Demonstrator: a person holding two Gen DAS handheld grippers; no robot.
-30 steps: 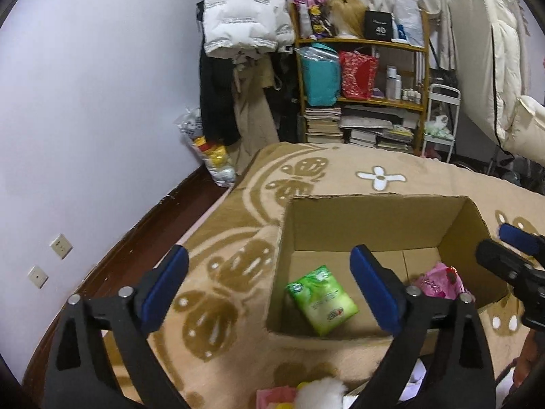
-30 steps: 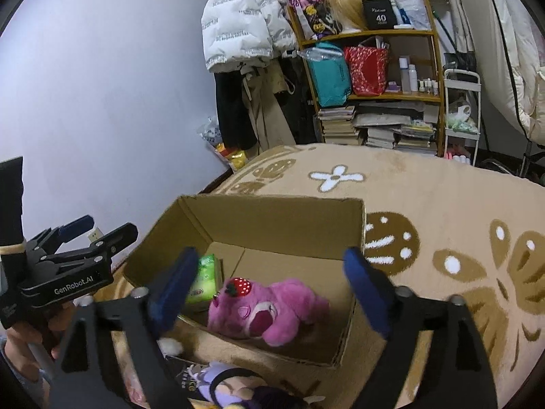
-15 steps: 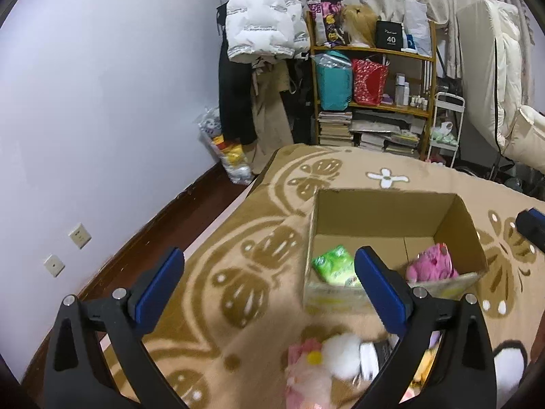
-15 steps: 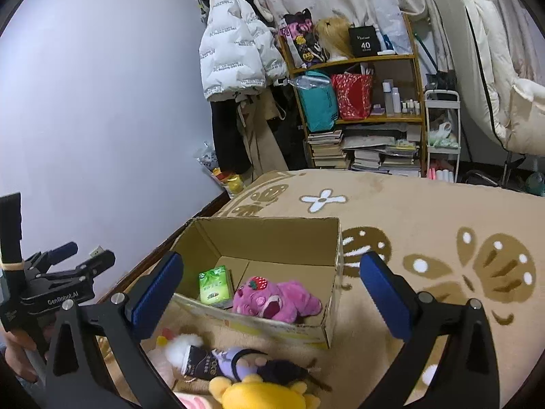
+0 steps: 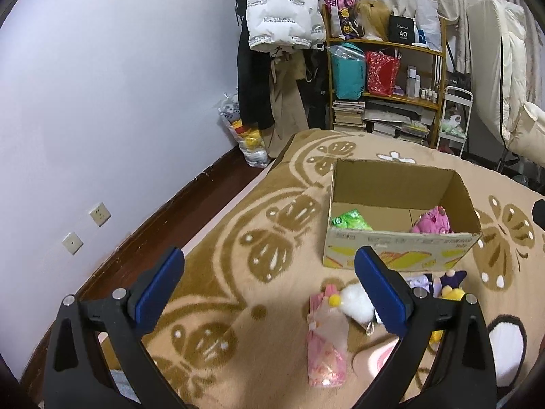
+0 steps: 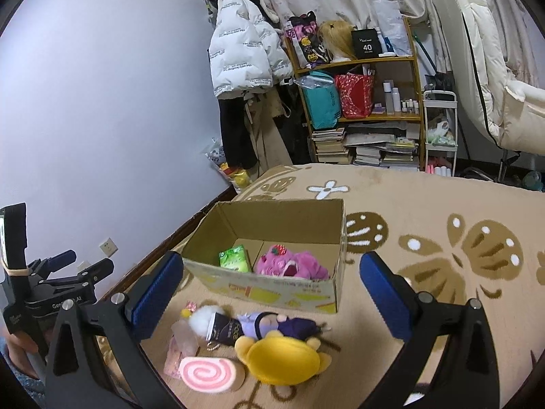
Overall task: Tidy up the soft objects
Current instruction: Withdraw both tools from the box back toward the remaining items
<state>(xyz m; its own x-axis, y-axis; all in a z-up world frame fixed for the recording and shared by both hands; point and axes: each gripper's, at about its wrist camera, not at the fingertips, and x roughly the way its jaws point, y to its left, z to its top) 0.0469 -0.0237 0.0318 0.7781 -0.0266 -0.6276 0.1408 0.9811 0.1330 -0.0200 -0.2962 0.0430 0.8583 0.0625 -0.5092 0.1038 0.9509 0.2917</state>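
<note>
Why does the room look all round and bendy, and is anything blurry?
Left wrist view: the fisheye lens bows the wall and leaves black corners; the cardboard box looks sharp. Right wrist view: same bending; the shelf leans, and the toys look clear, not blurry.

Matt cardboard box (image 6: 272, 289); fuzzy pink plush (image 6: 293, 266); woolly blanket (image 6: 425, 204)

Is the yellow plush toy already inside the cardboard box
No, the yellow plush toy lies on the blanket in front of the cardboard box.
</note>
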